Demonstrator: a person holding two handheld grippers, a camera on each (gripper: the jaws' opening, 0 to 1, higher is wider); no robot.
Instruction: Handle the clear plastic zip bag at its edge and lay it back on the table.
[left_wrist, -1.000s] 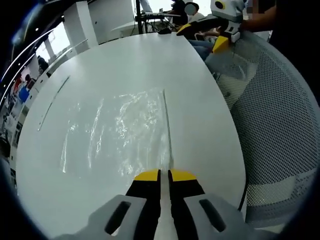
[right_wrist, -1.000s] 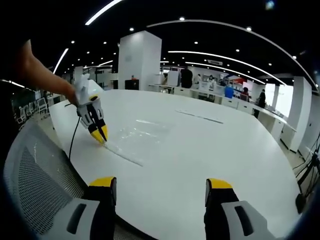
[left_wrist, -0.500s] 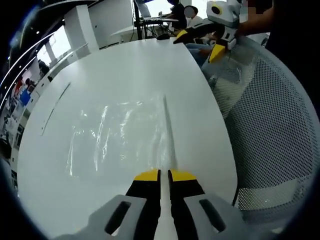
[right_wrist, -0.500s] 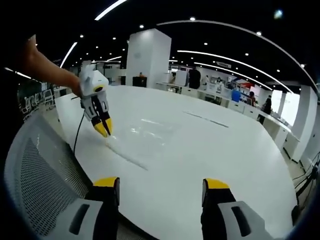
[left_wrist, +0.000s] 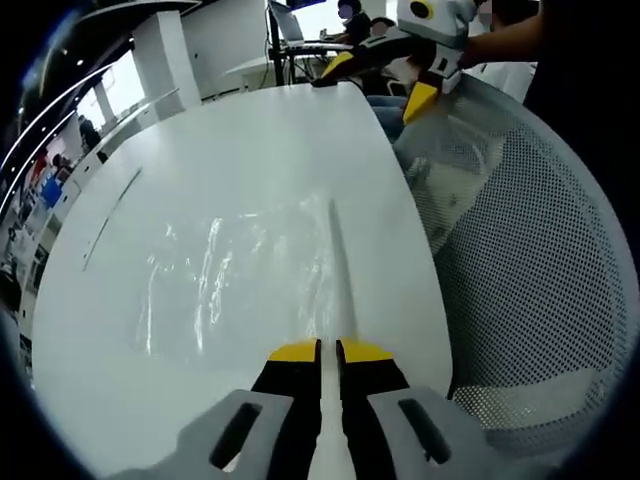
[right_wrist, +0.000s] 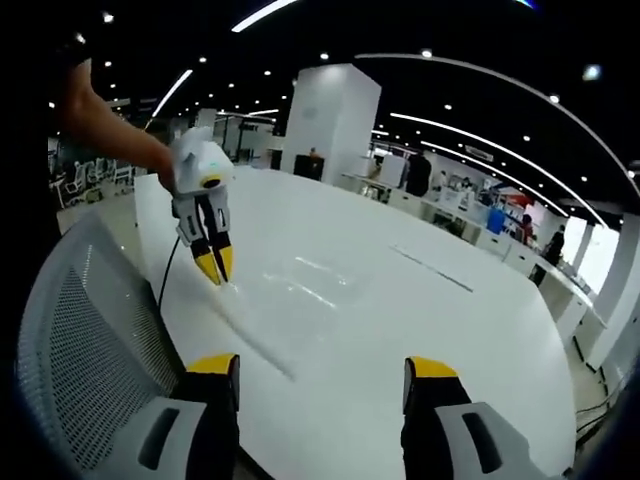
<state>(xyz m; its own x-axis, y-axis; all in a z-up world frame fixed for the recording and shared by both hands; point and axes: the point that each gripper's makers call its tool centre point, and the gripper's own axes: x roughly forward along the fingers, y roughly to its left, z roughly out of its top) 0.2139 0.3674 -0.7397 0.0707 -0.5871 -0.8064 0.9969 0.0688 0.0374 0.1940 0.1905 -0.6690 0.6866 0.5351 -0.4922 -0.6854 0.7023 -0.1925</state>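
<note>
The clear plastic zip bag (left_wrist: 235, 280) lies crinkled and mostly flat on the white table (left_wrist: 250, 140). Its zip strip (left_wrist: 338, 270) runs straight away from my left gripper (left_wrist: 328, 350), which is shut on the strip's near end. In the right gripper view, that left gripper (right_wrist: 215, 268) points down at the bag (right_wrist: 305, 290) by the table's near edge, with a hand holding it. My right gripper (right_wrist: 322, 368) is open and holds nothing, off the table's edge. It also appears at the top of the left gripper view as the right gripper (left_wrist: 385, 75), jaws apart.
A grey mesh chair (left_wrist: 540, 270) stands against the table's edge beside the bag, seen again as the chair (right_wrist: 90, 340). A cable (right_wrist: 165, 270) hangs from the left gripper. Desks, pillars and people stand far behind the table.
The left gripper stays shut on the zip strip. The table's edge and the chair now sit closer to the strip in the left gripper view. The right gripper stays open.
</note>
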